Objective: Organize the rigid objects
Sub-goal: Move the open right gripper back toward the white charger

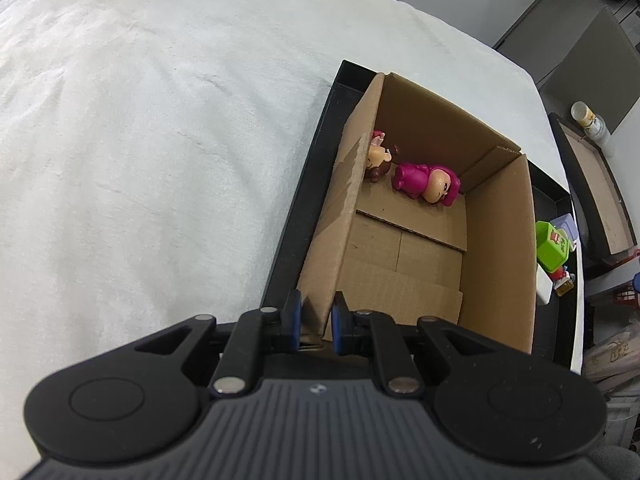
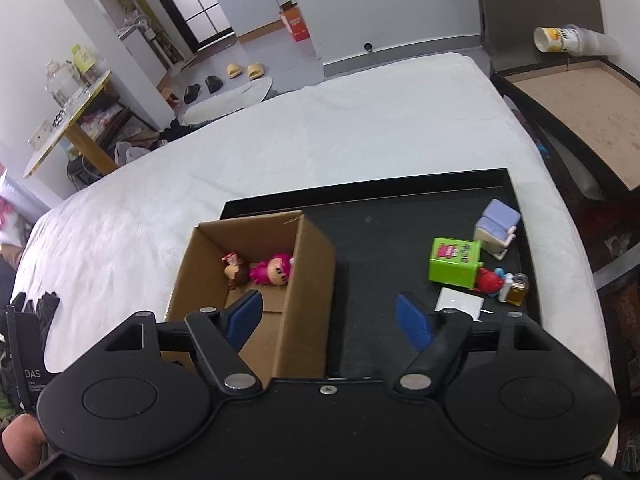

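Observation:
An open cardboard box [image 1: 500,240] [image 2: 312,280] stands on a black tray [image 2: 380,232] [image 1: 296,216]. Inside lie a pink figurine [image 1: 424,182] [image 2: 274,270] and a brown-haired figurine [image 1: 378,158] [image 2: 236,270]. My left gripper [image 1: 316,312] is shut on the box's near left wall. My right gripper [image 2: 332,312] is open and empty, above the box's right wall. On the tray to the right lie a green block [image 2: 454,260] [image 1: 554,246], a blue-white toy [image 2: 496,228], a red figure [image 2: 488,280], a small bottle [image 2: 518,286] and a white flat piece [image 2: 460,302].
The tray sits on a white bed cover [image 1: 160,140] [image 2: 320,140]. A dark side table [image 2: 580,96] with a cup [image 2: 560,40] stands to the right of the bed. Floor clutter and shoes lie beyond the bed.

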A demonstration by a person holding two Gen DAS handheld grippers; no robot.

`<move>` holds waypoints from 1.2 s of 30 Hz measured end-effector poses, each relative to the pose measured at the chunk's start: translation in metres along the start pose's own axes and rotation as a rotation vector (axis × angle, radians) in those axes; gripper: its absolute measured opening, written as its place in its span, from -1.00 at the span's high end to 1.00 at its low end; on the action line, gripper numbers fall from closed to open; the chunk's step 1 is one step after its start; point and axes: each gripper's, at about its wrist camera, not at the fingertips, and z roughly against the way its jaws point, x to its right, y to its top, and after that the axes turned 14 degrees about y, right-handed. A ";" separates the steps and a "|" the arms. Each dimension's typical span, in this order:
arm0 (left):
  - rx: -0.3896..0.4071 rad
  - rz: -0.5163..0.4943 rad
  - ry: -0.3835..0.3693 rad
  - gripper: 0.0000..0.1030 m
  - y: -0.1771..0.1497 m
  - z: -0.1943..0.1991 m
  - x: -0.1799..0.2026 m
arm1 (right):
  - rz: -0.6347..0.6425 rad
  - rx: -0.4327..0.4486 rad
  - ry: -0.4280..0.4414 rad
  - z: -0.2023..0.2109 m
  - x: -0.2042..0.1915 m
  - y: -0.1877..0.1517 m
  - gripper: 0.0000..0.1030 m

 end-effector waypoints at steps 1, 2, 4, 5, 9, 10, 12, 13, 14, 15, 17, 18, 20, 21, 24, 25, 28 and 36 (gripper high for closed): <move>0.002 -0.006 0.005 0.75 0.000 0.000 0.001 | -0.008 0.005 0.002 0.002 0.005 0.000 -0.43; 0.003 -0.010 0.008 0.75 0.000 0.000 0.001 | -0.014 0.009 0.003 0.003 0.010 0.000 -0.43; 0.004 -0.007 0.012 0.75 0.000 0.000 0.000 | -0.030 0.015 0.002 0.005 0.020 0.000 -0.43; 0.004 -0.004 0.016 0.75 0.001 0.000 0.000 | -0.040 0.021 0.002 0.005 0.025 0.000 -0.43; 0.004 0.000 0.037 0.76 0.001 0.001 0.003 | -0.098 0.041 -0.001 0.005 0.050 -0.003 -0.43; 0.004 0.000 0.041 0.76 0.001 0.001 0.004 | -0.110 0.049 -0.004 0.005 0.055 -0.004 -0.43; 0.003 0.001 0.049 0.76 0.001 0.000 0.007 | -0.134 0.057 -0.006 0.004 0.065 -0.004 -0.42; 0.003 0.001 0.052 0.76 0.001 0.000 0.007 | -0.145 0.059 -0.006 0.003 0.069 -0.004 -0.42; 0.003 0.002 0.055 0.76 0.001 0.000 0.008 | -0.154 0.060 -0.005 0.002 0.074 -0.005 -0.42; 0.002 0.003 0.056 0.76 0.001 0.000 0.008 | -0.163 0.061 -0.005 0.000 0.078 -0.006 -0.42; 0.000 0.006 0.058 0.76 0.002 0.000 0.008 | -0.184 0.063 -0.005 -0.004 0.085 -0.007 -0.42; -0.001 0.006 0.059 0.76 0.002 0.000 0.009 | -0.196 0.064 -0.007 -0.006 0.088 -0.009 -0.42; -0.003 0.001 0.064 0.76 0.002 -0.001 0.011 | -0.219 0.068 -0.022 -0.011 0.094 -0.012 -0.42; -0.004 -0.001 0.068 0.76 0.003 -0.001 0.012 | -0.229 0.069 -0.034 -0.015 0.096 -0.015 -0.42; -0.010 -0.005 0.076 0.76 0.005 -0.002 0.014 | -0.263 0.068 -0.093 -0.029 0.101 -0.024 -0.42; -0.012 -0.005 0.078 0.76 0.005 -0.002 0.014 | -0.269 0.067 -0.109 -0.034 0.103 -0.026 -0.42; -0.015 -0.008 0.078 0.76 0.006 -0.002 0.014 | -0.304 0.070 -0.151 -0.049 0.112 -0.035 -0.45; -0.018 -0.018 0.077 0.76 0.007 -0.003 0.015 | -0.275 0.102 -0.238 -0.069 0.122 -0.044 -0.68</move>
